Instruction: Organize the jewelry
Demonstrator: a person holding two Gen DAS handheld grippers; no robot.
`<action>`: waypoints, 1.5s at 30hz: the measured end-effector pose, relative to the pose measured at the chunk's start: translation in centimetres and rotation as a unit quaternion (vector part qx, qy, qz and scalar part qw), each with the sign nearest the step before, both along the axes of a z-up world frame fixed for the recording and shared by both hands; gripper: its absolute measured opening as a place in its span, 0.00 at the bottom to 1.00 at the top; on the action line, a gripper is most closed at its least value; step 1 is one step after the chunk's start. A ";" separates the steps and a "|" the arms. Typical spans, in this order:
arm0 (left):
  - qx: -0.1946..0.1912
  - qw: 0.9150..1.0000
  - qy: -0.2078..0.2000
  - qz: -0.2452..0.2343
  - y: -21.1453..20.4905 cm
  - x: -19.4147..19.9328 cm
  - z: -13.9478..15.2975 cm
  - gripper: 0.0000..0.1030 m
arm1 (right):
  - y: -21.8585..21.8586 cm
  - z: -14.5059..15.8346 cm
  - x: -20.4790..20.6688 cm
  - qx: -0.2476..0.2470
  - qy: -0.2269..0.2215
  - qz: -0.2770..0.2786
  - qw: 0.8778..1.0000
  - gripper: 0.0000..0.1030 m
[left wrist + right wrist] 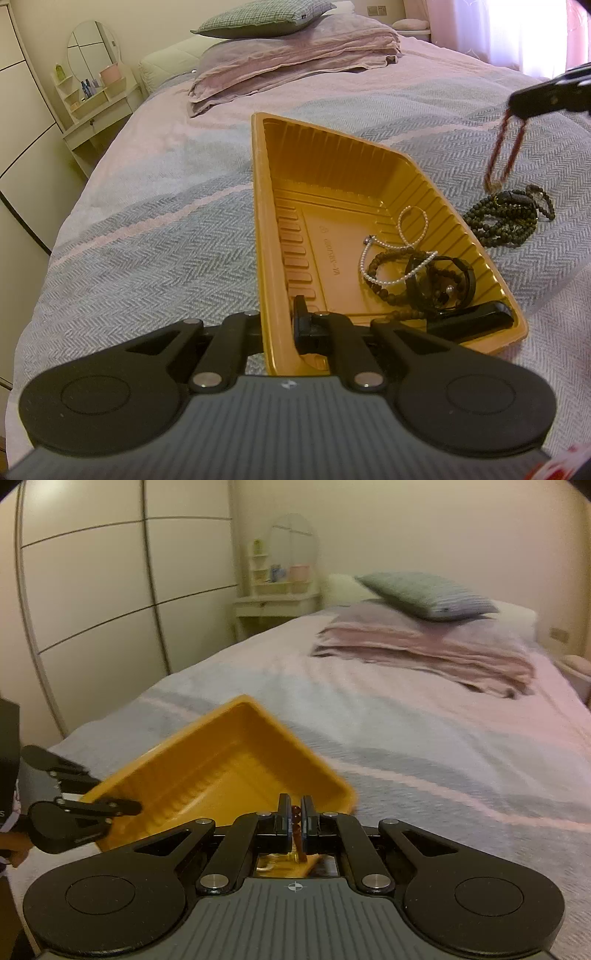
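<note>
While the left gripper [275, 325] clamps the yellow tray's [258, 206] near wall, the right gripper [294, 818] pinches a red bead bracelet [504, 155] dangling at two o'clock; swinging could drop it short.

Embossed lettering on the tray [332, 206] floor is illegible.

Two grippers, both squeezed shut

The left gripper [275, 321] sits low, and its two fingers pinch a thin wall between them. The right gripper [294, 814] is held up high. Its black fingers [283, 812] are pressed close together on small red beads. In the right wrist view, the left gripper [122, 806] reaches in from the left side.
</note>
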State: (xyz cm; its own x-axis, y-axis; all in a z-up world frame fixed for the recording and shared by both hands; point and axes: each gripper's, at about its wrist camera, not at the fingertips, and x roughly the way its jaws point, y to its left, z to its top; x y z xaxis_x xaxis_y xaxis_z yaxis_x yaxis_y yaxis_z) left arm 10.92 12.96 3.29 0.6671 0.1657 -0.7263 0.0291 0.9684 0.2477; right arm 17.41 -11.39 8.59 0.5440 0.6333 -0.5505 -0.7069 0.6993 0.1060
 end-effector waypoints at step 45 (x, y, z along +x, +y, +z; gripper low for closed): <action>0.008 1.000 0.000 -0.001 -0.2 0.1 0.1 0.05 | -13.5 -12.1 4.3 -0.062 0.074 -0.185 0.978 0.25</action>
State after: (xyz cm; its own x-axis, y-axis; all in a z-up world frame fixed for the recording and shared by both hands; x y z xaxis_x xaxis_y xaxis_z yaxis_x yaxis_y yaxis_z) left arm 10.99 12.71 3.35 0.6669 0.1759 -0.7241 0.0318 0.9641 0.2635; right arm 21.67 -24.90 -3.55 0.6319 0.3319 -0.7004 -0.3860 0.9184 0.0869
